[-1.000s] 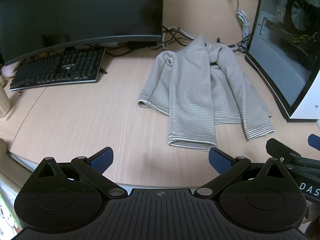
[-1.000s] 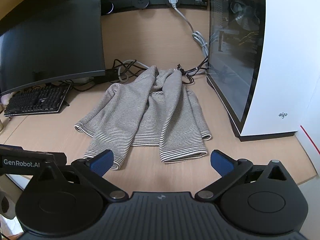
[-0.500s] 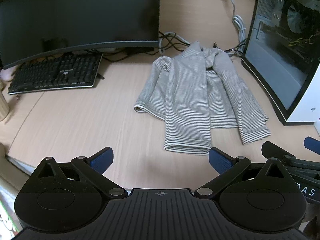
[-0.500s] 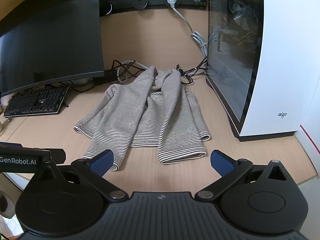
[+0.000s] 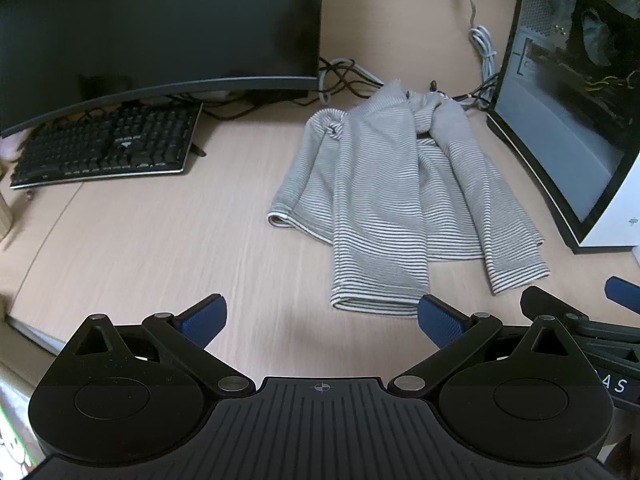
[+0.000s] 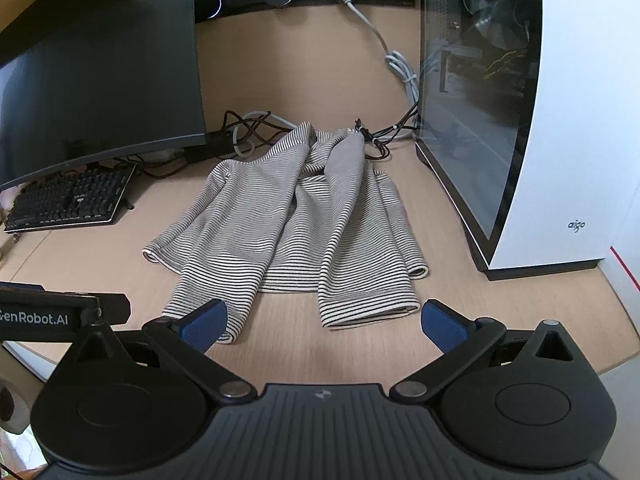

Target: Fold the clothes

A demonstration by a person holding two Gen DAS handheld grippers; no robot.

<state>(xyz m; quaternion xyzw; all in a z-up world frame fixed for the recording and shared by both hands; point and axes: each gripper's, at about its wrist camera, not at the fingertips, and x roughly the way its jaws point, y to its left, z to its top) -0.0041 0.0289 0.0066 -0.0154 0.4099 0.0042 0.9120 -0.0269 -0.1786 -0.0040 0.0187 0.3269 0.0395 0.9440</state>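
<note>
A grey-and-white striped long-sleeved top point(image 5: 404, 200) point(image 6: 296, 220) lies crumpled on the wooden desk point(image 5: 160, 248), both sleeves laid down toward me with their cuffs near the front edge. My left gripper point(image 5: 320, 322) is open and empty, hovering over the desk just short of the left sleeve's cuff point(image 5: 376, 302). My right gripper point(image 6: 324, 322) is also open and empty, its blue pads point(image 6: 442, 326) flanking the right sleeve's cuff point(image 6: 368, 312) from the near side. Neither gripper touches the cloth. The right gripper's fingertips point(image 5: 620, 298) show at the left view's right edge.
A curved monitor point(image 5: 152, 28) and black keyboard point(image 5: 108, 148) stand at the back left. A white glass-sided PC case point(image 6: 520, 120) walls the right. Tangled cables point(image 6: 248, 136) lie behind the top. The desk's front edge point(image 6: 600, 364) is just beneath the grippers.
Both grippers have drifted slightly forward toward the top, which sits a little lower and closer in both views. The jaws stay open and the cloth has not moved.
</note>
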